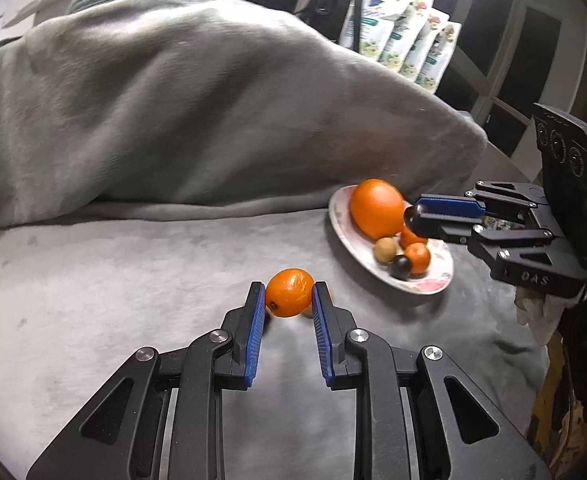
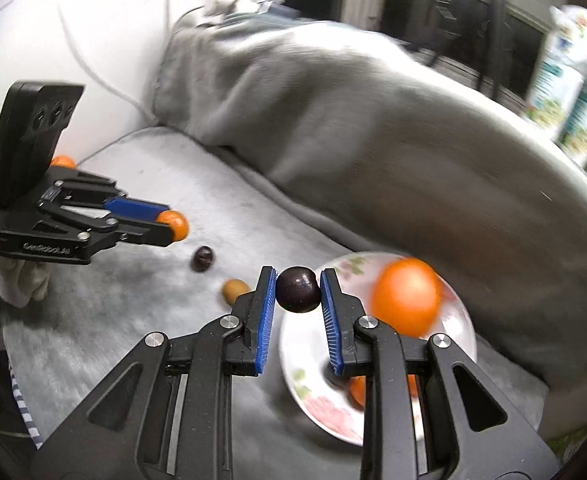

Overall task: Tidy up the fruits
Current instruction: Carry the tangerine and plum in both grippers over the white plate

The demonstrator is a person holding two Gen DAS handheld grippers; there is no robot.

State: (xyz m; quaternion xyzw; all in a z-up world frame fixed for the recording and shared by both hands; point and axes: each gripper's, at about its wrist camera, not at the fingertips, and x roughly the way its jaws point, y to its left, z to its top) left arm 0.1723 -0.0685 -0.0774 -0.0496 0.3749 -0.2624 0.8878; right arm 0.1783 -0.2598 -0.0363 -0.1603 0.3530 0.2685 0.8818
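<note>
Left gripper [image 1: 288, 296]: its jaws are clamped on a small orange fruit [image 1: 289, 297], pinched across the middle, lifted clear of the grey blanket [image 1: 133, 280].
Right gripper [image 2: 297, 290]: its jaws are closed on a dark plum [image 2: 297, 289], held over the near left rim of the plate [image 2: 463, 320].
Plate: a flowered dish on the blanket at the right of the scene; it carries a large orange [image 1: 375, 208], smaller orange fruits, a brown one and a dark one.
Loose fruit: another dark plum [image 2: 203, 259] and a small brown fruit [image 2: 233, 290] lie on the blanket to the left of the plate.
Small orange fruit, handling: likely light, with a wrinkled skin that grips the ribbed pads well; soft enough to bruise under a hard squeeze.
Dark plum, handling: smooth, glossy and round, so it could slip; a hold across its widest part suits it.
Setting down: round fruit may roll on the shallow plate, so a low release beside the others seems wise.
</note>
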